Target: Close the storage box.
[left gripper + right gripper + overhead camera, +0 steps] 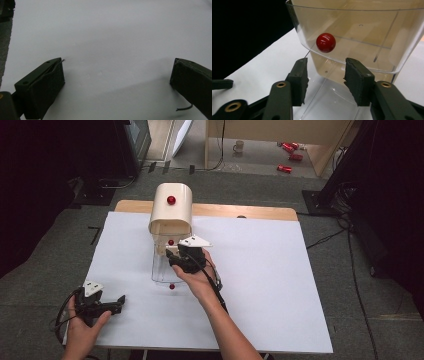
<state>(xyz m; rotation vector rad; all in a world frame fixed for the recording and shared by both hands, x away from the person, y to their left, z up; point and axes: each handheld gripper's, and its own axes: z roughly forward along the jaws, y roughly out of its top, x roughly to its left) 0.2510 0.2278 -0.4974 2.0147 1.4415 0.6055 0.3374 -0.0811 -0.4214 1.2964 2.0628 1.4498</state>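
A cream cabinet (pixel 171 212) with a red knob (pixel 171 200) stands at the back of the white table sheet (pixel 260 270). Below its hood a clear plastic drawer (pixel 362 32) carries a red ball knob (pixel 326 42). A lower clear drawer (pixel 161 270) is pulled out toward me, and its red knob (pixel 172 286) is at the front. My right gripper (pixel 170 254) hovers at the drawers' right side, pointing at them. Its jaws (pixel 325 71) stand apart just short of the ball knob, and nothing is pressed between the pads. My left gripper (pixel 121 301) rests low at the near left, wide open (pixel 117 70) over bare sheet.
The wooden table edge (pixel 250 211) runs behind the cabinet. Beyond the table, red cans (pixel 290 150) and a mug (pixel 239 146) lie on the floor. Black stands and cables flank both sides. Wide bare sheet lies to the right of the cabinet.
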